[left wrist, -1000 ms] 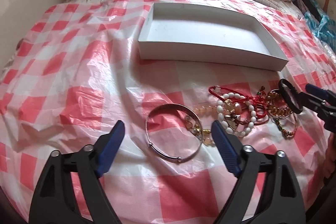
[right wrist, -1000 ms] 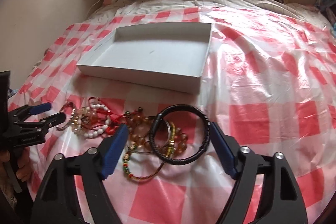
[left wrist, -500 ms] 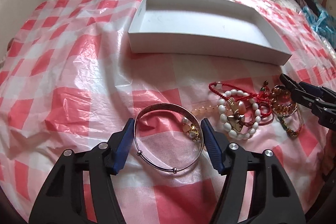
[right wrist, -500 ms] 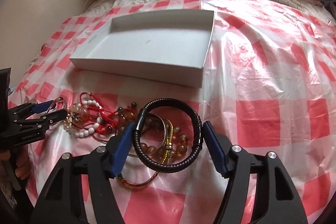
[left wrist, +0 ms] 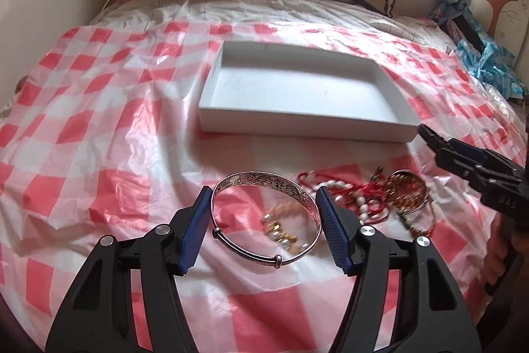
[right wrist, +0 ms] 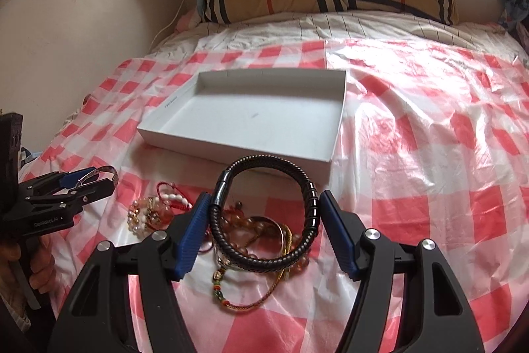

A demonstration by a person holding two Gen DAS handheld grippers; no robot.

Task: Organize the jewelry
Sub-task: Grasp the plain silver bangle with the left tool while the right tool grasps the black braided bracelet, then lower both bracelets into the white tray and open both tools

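Left wrist view first: my left gripper (left wrist: 264,220) has its jaws clamped across the silver bangle (left wrist: 266,215), blue pads touching both sides, and the ring looks tilted up off the checked sheet (left wrist: 99,138), so I'd call this the lift step. The white box (left wrist: 307,121) sits empty just beyond, and the bead pile (left wrist: 370,197) is to the right of the bangle, with my right gripper (left wrist: 426,133) poking in from the edge. Right wrist view: same deal there, jaws pinched on the black cord bracelet (right wrist: 264,214), which stands up over the rest of the tangle (right wrist: 251,247). Box (right wrist: 231,148) is right behind it. Next I reckon both need carrying forward over the box rim, then a gentle release inside, with care that the cord doesn't drag a bead strand along.
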